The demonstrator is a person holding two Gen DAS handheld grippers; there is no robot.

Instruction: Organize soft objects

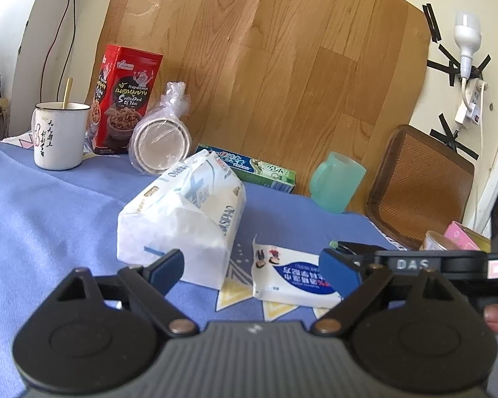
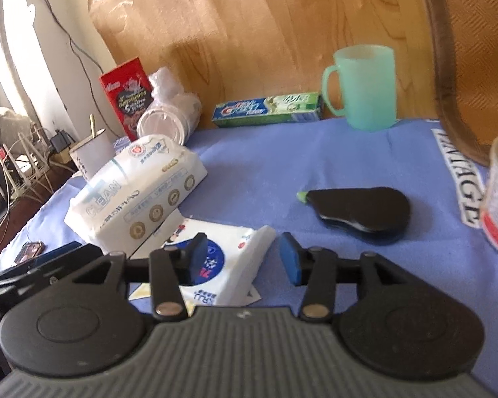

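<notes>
Jaws of both tools stand apart and clamp nothing: the left gripper (image 1: 250, 270) is spread wide above the cloth, its pads short of the large tissue pack (image 1: 179, 215) and flanking the near edge of the small wipes packet (image 1: 292, 280); the right gripper (image 2: 240, 258) is parted about halfway, its left pad hanging over the packet's printed face (image 2: 215, 265) and its right pad just past the packet's right edge, neither pressing on it. The step in hand is judged to be taking up the small packet. To do it well, lower the right tool until the pads bracket the packet's narrow width, close gently at mid-body so the soft film does not buckle or slip out, and keep the left tool clear of its path. The packet lies flat on the blue tablecloth (image 2: 315, 165), white with a blue label, its far corner close against the tissue pack (image 2: 132, 192). That pack is a plump white pillow with creased film, lying askew. To the right rests a black correction-tape dispenser (image 2: 362, 214); beyond, along the wooden board, stand a toothpaste box (image 2: 269, 109) and a green plastic cup (image 2: 365, 89).
</notes>
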